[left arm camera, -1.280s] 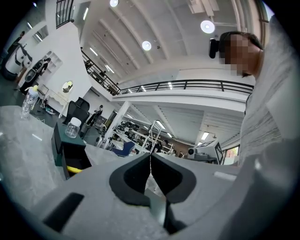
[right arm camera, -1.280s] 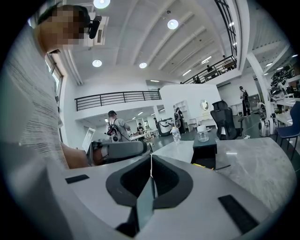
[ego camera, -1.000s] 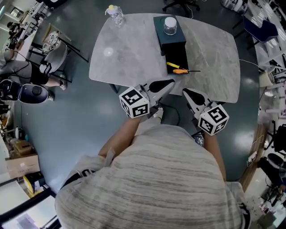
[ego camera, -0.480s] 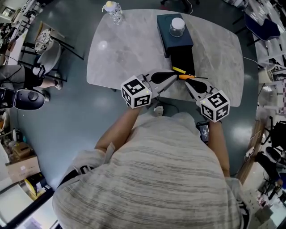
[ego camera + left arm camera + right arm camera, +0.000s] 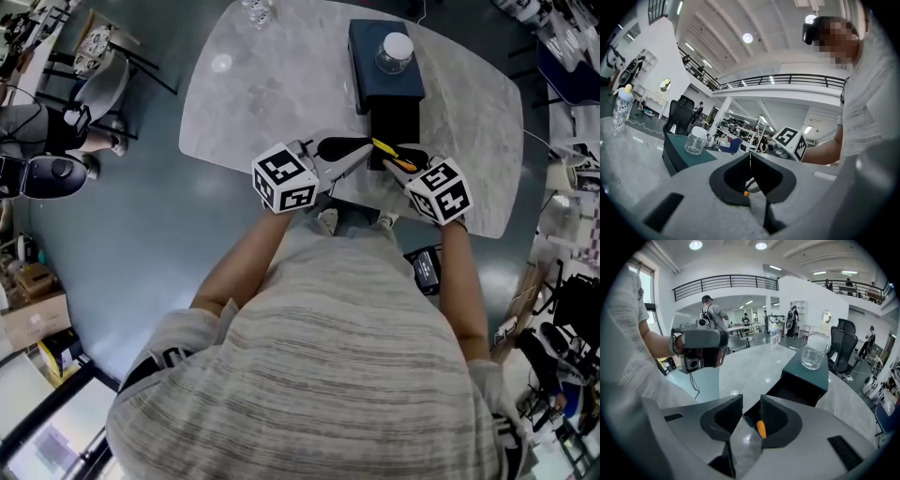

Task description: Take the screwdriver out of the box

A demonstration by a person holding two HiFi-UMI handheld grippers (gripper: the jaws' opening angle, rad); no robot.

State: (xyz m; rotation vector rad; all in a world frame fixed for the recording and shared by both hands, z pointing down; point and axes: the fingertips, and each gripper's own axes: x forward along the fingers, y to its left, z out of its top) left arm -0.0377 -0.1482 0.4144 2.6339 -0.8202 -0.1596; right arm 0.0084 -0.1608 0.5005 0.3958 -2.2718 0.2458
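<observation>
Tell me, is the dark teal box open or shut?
Open: the black inner tray is slid out of the dark teal box, and the orange-handled screwdriver lies in it.

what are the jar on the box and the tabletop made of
Jar: clear glass, likely; you see through its walls. Its opaque white lid is probably plastic.
Tabletop: looks like polished grey marble or stone-look laminate; faint veining and glossy light reflections.

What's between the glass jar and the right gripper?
Head view: the box's open compartment, with the screwdriver lying in it right by the right gripper. The glass jar tops the box.
</observation>
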